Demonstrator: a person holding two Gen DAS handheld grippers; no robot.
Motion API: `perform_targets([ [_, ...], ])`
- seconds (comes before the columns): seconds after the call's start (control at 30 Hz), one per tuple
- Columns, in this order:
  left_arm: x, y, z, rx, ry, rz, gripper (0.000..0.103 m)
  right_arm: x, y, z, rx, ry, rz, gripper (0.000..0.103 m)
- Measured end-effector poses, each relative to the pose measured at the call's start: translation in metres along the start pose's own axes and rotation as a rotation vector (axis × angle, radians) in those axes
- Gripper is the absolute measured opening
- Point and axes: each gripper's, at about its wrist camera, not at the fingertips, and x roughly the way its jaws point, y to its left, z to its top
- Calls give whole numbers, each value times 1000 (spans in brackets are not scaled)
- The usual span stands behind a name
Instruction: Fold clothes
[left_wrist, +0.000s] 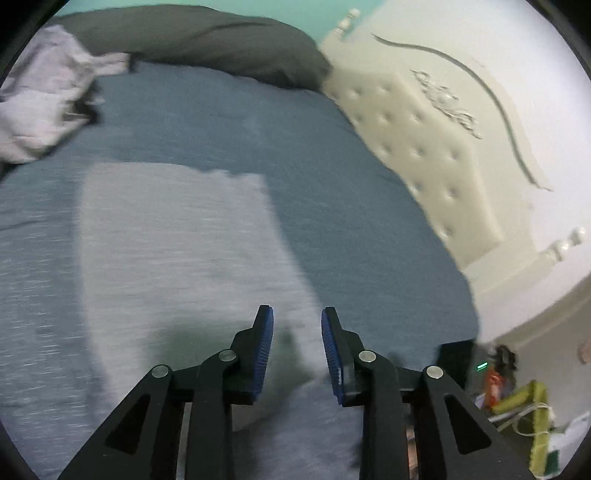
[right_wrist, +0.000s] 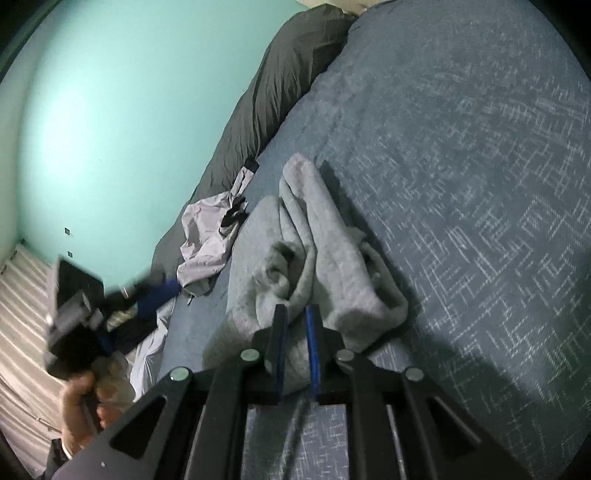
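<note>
Two jaws parted | grey garment (right_wrist: 314, 258) just beyond right gripper (right_wrist: 297, 308)

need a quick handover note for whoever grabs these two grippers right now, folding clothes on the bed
Left gripper: jaws apart, nothing between the pads, above the grey garment.
Right gripper: jaws a narrow gap apart, low over the grey garment's near edge; a grip cannot be confirmed.
Things: the grey garment lies bundled in folds mid-bed on the blue bedspread. A pale lilac garment lies crumpled beside the dark duvet along the wall side.
Done: grey garment partly folded.
Left: tidy and finish the grey fold, then fold the pale lilac garment.
</note>
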Motion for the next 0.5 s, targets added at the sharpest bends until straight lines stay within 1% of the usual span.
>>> perform_targets([
  [0.03, 0, 15, 0, -24, 3, 28, 30, 0, 2, 1, -2, -6, 5, 17],
  [0.07, -3, 25, -4, -38, 6, 50, 30, -1, 3, 2, -3, -10, 12, 29],
  [0.1, -6, 35, -9, -48, 8, 71, 30, -2, 5, 3, -4, -14, 19, 37],
  [0.17, -11, 50, -23, -61, 13, 101, 30, 0, 9, 4, -13, -14, 28, 39],
  [0.2, -13, 57, -30, -69, 14, 108, 30, 1, 12, 4, -20, -10, 29, 44],
  [0.23, -16, 65, -39, -77, 15, 111, 30, 5, 14, 3, -25, 0, 26, 45],
  [0.3, -12, 75, -46, -94, 20, 110, 30, 11, 19, 1, -34, 18, 30, 46],
  [0.4, -4, 83, -57, -105, 36, 107, 30, 22, 29, 0, -69, 42, 17, 51],
  [0.5, -2, 84, -63, -103, 34, 101, 30, 38, 34, 2, -68, 71, -5, 53],
])
